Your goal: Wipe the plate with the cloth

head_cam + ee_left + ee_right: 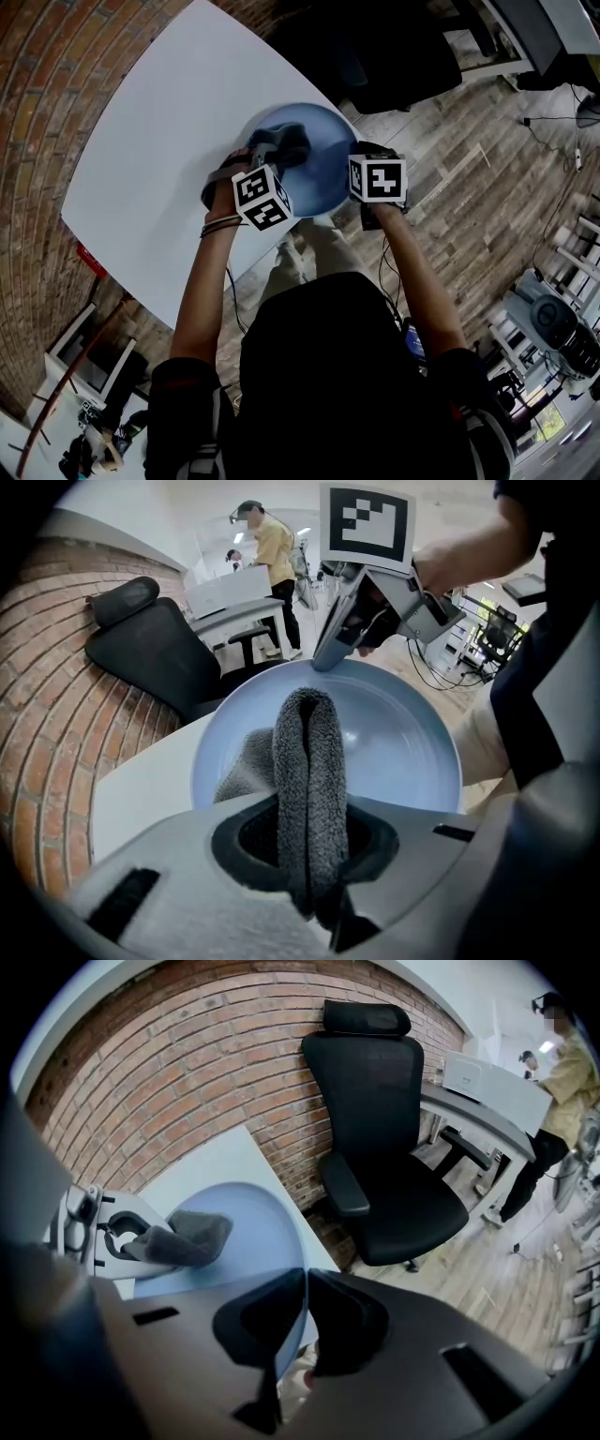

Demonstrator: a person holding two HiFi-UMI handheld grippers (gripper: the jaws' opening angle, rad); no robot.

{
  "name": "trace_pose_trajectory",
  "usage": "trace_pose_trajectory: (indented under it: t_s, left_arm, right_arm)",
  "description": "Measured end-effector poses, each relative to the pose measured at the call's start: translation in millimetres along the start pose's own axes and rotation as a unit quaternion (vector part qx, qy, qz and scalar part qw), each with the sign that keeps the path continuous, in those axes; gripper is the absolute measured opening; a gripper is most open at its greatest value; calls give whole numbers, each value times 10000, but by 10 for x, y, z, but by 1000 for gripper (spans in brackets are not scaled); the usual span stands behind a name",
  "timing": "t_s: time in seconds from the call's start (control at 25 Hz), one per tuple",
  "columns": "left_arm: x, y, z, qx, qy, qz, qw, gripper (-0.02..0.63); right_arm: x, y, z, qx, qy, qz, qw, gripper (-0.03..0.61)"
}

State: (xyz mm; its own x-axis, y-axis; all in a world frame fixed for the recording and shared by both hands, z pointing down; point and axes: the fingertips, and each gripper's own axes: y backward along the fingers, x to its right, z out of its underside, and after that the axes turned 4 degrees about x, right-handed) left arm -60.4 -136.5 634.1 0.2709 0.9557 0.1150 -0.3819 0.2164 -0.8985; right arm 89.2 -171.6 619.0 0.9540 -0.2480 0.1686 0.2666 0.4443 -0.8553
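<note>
Pinching soft, light grey cloth (307, 761) at its fold in clenched left gripper (314, 850) fingers (248, 841), draping it onto pale-blue plate (394, 747); clamping that stiff, slick, breakable plate by its rim in right gripper (302, 1321) fingers (258, 1321), at white surface (159, 159) edge.

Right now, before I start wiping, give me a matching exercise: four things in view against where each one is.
Things:
1. grey terry cloth
2. pale blue round plate
3. black office chair
4. white table

Places:
A. in front of the brick wall
B. rim pinched by the right gripper
C. partly beneath the plate
D. clamped in the left gripper

Pairs: 1-D, 2-B, 3-A, 4-C
</note>
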Motion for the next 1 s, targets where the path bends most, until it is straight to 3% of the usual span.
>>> trace_pose_trajectory:
  t_s: [0.4, 1.0]
  left_arm:
    - [178, 69, 88, -117, -239, 168, 9995, 62]
    - [638, 91, 46, -183, -375, 852, 9955, 61]
  right_arm:
    - [-28, 54, -45, 0, -115, 10, 9999, 34]
    - [33, 14, 30, -109, -139, 87, 9998, 34]
